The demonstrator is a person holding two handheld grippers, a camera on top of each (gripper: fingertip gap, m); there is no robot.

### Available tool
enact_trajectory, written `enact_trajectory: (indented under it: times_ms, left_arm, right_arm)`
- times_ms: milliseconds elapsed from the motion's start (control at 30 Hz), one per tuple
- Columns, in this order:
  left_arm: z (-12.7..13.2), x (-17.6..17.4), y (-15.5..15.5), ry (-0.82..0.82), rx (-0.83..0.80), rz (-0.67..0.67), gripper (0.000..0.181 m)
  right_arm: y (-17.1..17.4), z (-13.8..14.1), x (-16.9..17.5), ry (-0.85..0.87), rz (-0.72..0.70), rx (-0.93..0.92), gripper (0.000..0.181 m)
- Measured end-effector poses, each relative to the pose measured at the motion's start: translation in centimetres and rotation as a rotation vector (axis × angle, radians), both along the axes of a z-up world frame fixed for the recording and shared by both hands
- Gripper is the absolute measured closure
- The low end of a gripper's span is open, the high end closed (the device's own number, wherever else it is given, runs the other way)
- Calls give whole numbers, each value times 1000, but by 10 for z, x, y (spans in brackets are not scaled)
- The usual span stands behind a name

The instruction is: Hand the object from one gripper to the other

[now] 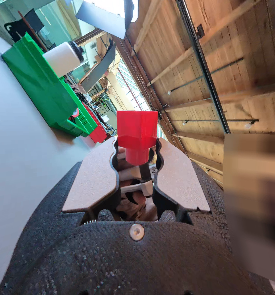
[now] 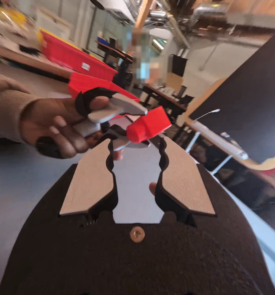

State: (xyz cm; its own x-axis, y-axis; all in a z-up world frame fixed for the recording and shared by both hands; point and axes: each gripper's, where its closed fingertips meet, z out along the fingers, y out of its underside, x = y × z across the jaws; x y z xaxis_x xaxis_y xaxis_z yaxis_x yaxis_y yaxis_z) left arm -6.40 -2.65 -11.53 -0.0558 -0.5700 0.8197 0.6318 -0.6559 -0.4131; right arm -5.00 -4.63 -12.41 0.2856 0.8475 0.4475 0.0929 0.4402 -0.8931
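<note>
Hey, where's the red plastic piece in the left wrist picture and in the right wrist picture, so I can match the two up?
Left wrist view: the red piece sits at centre, clamped at its base between the left gripper fingertips.
Right wrist view: the red piece sits just above centre, beyond the open right gripper, held by the other gripper.
Shared landmark: the red bin on the table behind.
</note>
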Motion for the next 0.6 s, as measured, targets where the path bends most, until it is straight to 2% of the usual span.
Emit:
enact_trajectory:
  times_ms: [67,200,333,367,433,500,600]
  left_arm:
    - [-3,9,-1,-27,-35,5,137]
    - [-2,19,-5,-53,-70,34,136]
    - [0,15,-5,-66,-89,81,136]
    - [3,15,-6,-73,-85,80,136]
    - [5,15,-8,-56,-71,76,136]
    - [5,15,-9,-21,-49,71,137]
    - [6,5,-4,62,34,122,130]
  right_arm:
    - [5,7,-3,-34,-122,168,125]
    - [10,3,-11,-131,-259,501,127]
    - [14,7,-12,-150,-318,622,136]
    - [11,8,-13,-152,-318,641,144]
    - [10,10,-11,-147,-313,647,144]
    - [9,10,-9,-127,-276,570,145]
    - [14,17,-1,-52,-173,288,145]
